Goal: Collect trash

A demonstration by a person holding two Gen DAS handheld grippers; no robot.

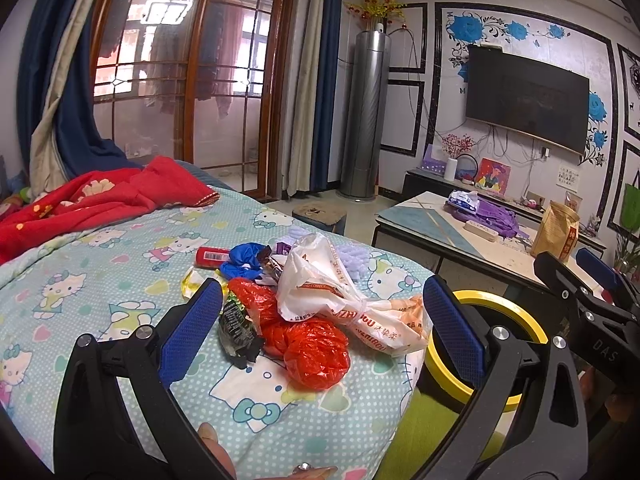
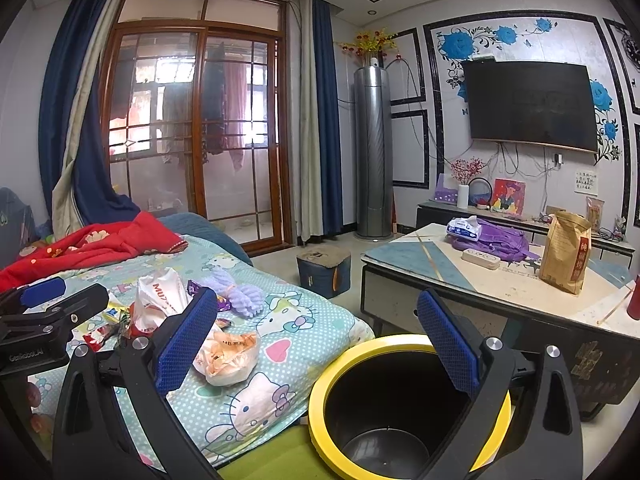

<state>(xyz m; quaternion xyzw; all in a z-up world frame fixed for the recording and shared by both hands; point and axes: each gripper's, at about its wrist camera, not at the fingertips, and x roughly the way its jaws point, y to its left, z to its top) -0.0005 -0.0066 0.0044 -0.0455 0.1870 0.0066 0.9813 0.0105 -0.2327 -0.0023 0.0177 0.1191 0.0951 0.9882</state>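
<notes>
A heap of trash lies on the cartoon-print bed sheet (image 1: 100, 272): a knotted white plastic bag (image 1: 320, 292), a crumpled red bag (image 1: 308, 344), a dark wrapper (image 1: 236, 328), a blue bag (image 1: 244, 260) and a red tube (image 1: 212, 258). My left gripper (image 1: 320, 320) stands open above this heap, holding nothing. A black bin with a yellow rim (image 2: 404, 404) stands beside the bed and looks empty inside. My right gripper (image 2: 316, 336) is open over the bed edge and bin, with nothing between its pads. The white bag (image 2: 228, 356) also shows in the right wrist view.
A red blanket (image 1: 104, 196) is bunched at the bed's far end. A low table (image 2: 500, 284) at right carries a brown paper bag (image 2: 566, 252), purple cloth (image 2: 496, 240) and a power strip (image 2: 480, 258). A small stool (image 2: 324, 270) stands on the floor. A purple yarn toy (image 2: 240, 292) lies on the bed.
</notes>
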